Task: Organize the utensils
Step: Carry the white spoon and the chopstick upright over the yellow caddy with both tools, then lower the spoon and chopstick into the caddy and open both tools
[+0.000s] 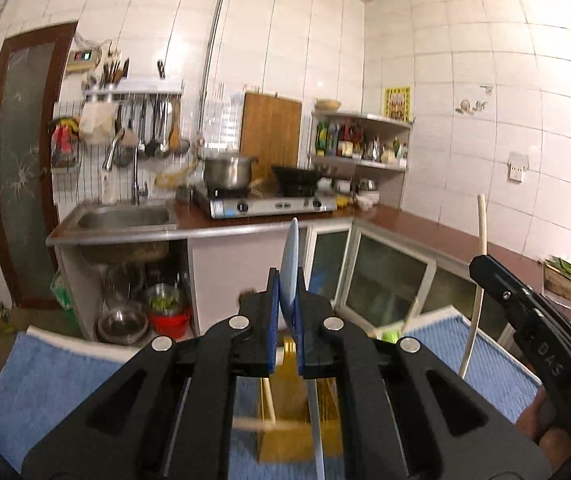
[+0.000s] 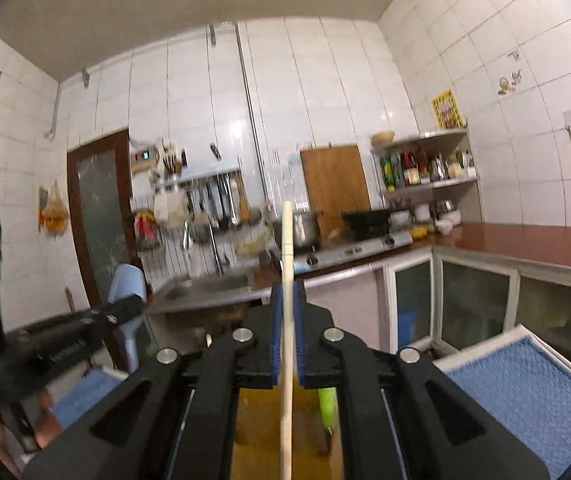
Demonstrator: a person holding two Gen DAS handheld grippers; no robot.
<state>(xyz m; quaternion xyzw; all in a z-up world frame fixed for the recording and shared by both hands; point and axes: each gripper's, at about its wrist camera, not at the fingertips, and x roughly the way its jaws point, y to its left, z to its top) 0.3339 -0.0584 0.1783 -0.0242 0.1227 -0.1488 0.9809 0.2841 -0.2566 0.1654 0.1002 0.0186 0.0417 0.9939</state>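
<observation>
The left gripper [image 1: 287, 312] is grasping a pale blue flat plastic spoon [image 1: 290, 264], whose tip is pointing toward 12 o'clock. The right gripper [image 2: 287, 320] is clenching a long cream wooden chopstick [image 2: 287, 240], also standing toward 12 o'clock. A yellow box [image 2: 257, 412] is lying under both, on a blue towel [image 2: 525, 392].

light: dim, warm | blur: foreground smeared | edges: fisheye-bent, vignetted

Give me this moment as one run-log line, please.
left gripper: shut on blue spoon | right gripper: shut on chopstick | both above yellow organizer
</observation>
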